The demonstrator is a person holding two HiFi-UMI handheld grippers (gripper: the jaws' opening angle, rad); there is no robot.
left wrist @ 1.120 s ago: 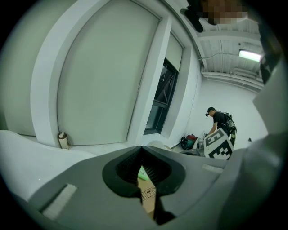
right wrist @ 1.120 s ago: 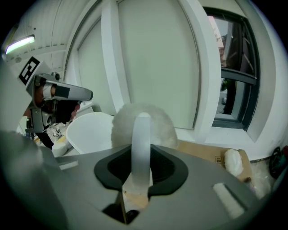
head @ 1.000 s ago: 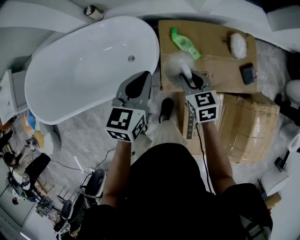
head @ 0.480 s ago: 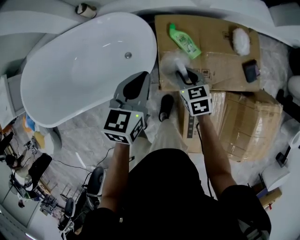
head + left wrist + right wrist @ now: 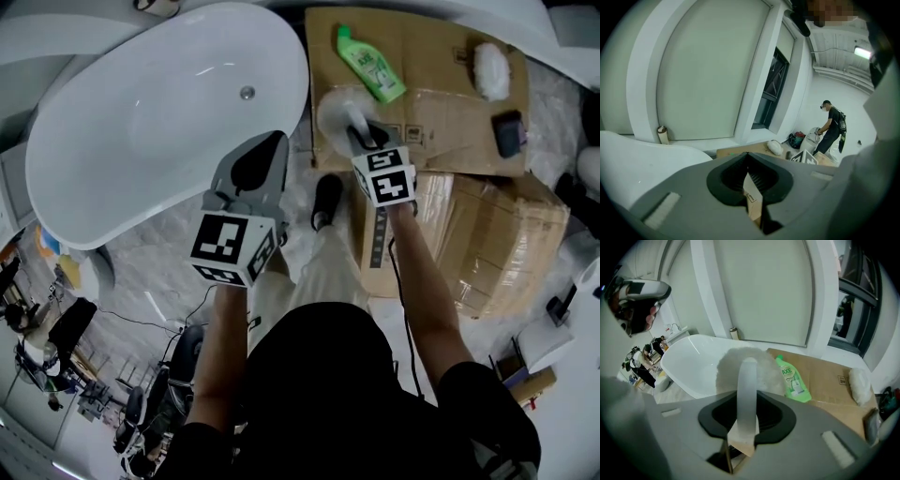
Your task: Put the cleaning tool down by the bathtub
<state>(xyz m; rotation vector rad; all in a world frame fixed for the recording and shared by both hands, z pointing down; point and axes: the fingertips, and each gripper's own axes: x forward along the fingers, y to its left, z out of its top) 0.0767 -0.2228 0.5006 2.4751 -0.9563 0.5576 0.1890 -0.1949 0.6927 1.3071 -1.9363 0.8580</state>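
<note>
The white bathtub (image 5: 159, 122) fills the upper left of the head view. The cleaning tool has a fluffy white pad (image 5: 335, 110) and a pale, curved handle (image 5: 747, 380). My right gripper (image 5: 364, 141) is shut on that handle and holds the pad low over the left edge of the flat cardboard (image 5: 431, 94), just right of the tub. In the right gripper view the pad (image 5: 725, 369) hides part of the tub (image 5: 689, 364). My left gripper (image 5: 270, 150) hovers beside the tub's right rim, shut with nothing in it. Its tips (image 5: 747, 154) meet.
On the cardboard lie a green detergent bottle (image 5: 370, 64), a white fluffy mitt (image 5: 491, 67) and a small black object (image 5: 509, 132). A crumpled box (image 5: 497, 244) sits to the right. A shoe (image 5: 326, 200) stands between the grippers. A person (image 5: 830, 126) works far off.
Both grippers have sunk, the right one further. The pad has dropped closer to the cardboard beside the tub. The right jaws have kept hold of the handle.
</note>
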